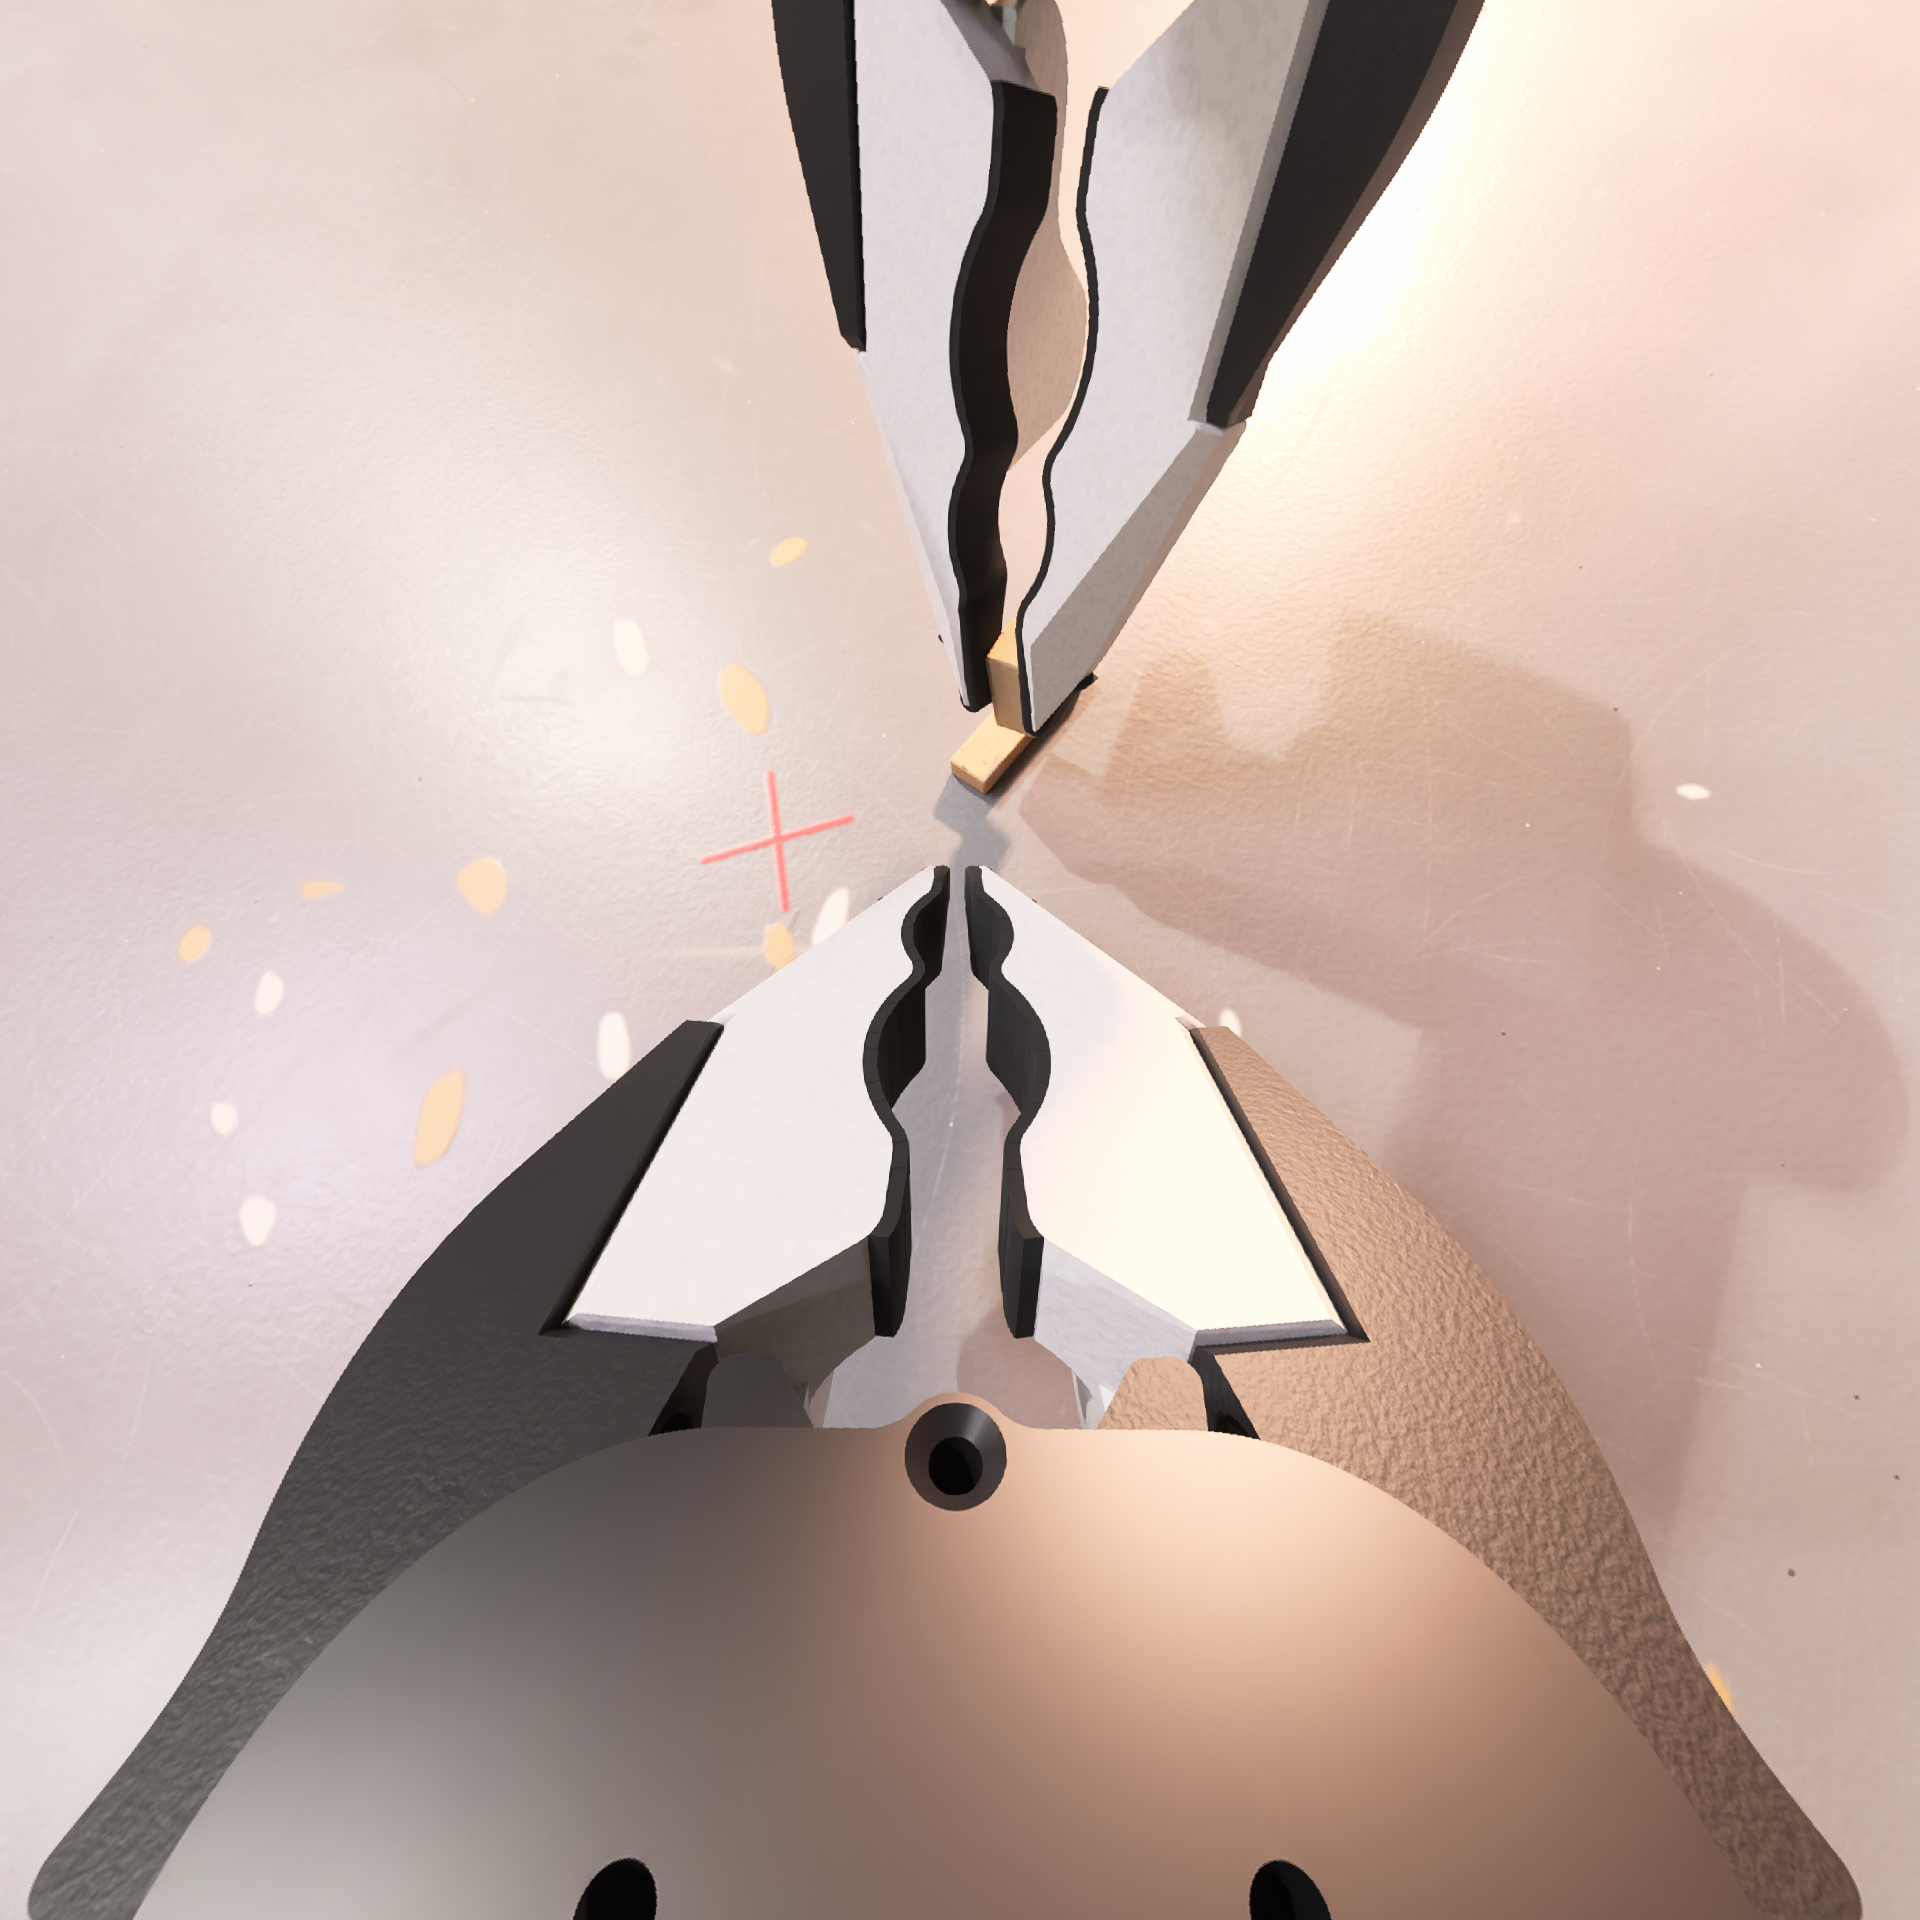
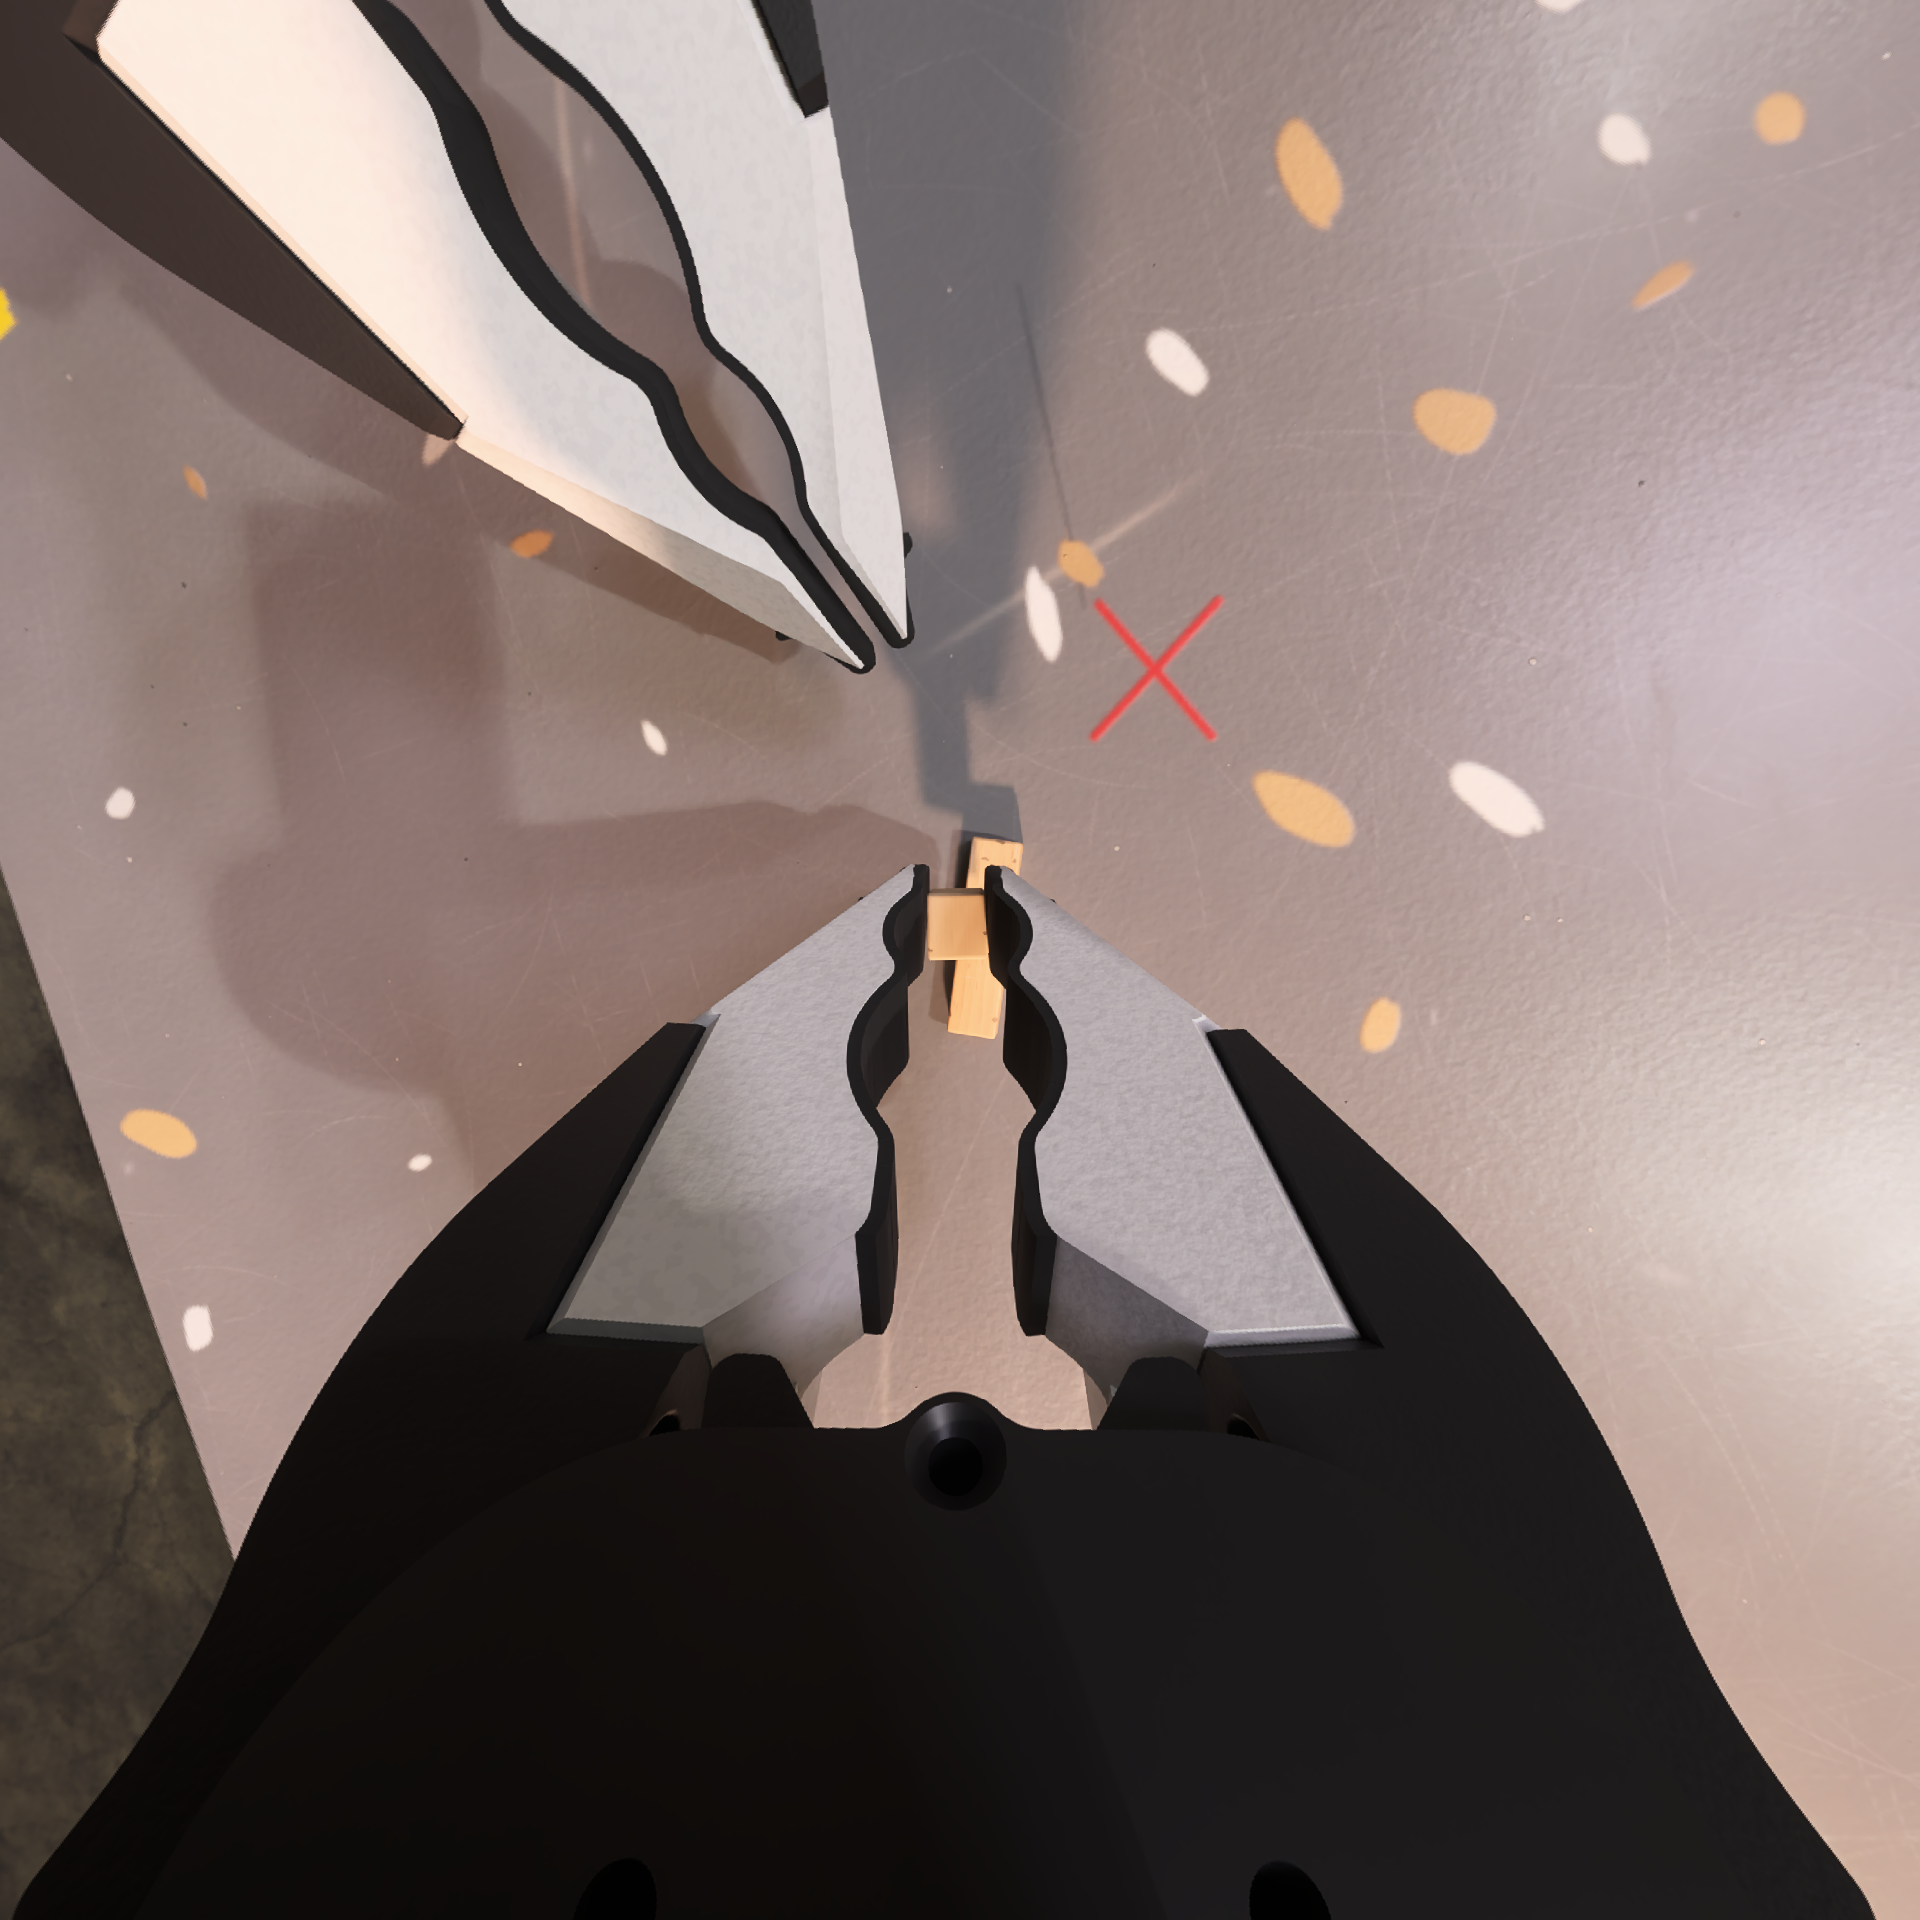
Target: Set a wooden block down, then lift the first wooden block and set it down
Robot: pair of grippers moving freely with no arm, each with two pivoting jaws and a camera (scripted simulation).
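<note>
My right gripper (image 2: 951,883) is shut on a small light wooden block (image 2: 954,928) held at its fingertips. A second wooden block (image 2: 977,1003) lies flat on the table right under it; I cannot tell whether they touch. In the left wrist view the right gripper (image 1: 1003,691) comes down from the top with the held block (image 1: 1003,665) above the flat block (image 1: 987,769). My left gripper (image 1: 958,873) is shut and empty, with its tips just short of the flat block. It also shows in the right wrist view (image 2: 883,649) at the upper left.
A thin red cross (image 1: 777,840) is marked on the pale speckled table, also seen in the right wrist view (image 2: 1153,670), a little to the side of the blocks. The table's edge and dark floor (image 2: 83,1247) show at the far left.
</note>
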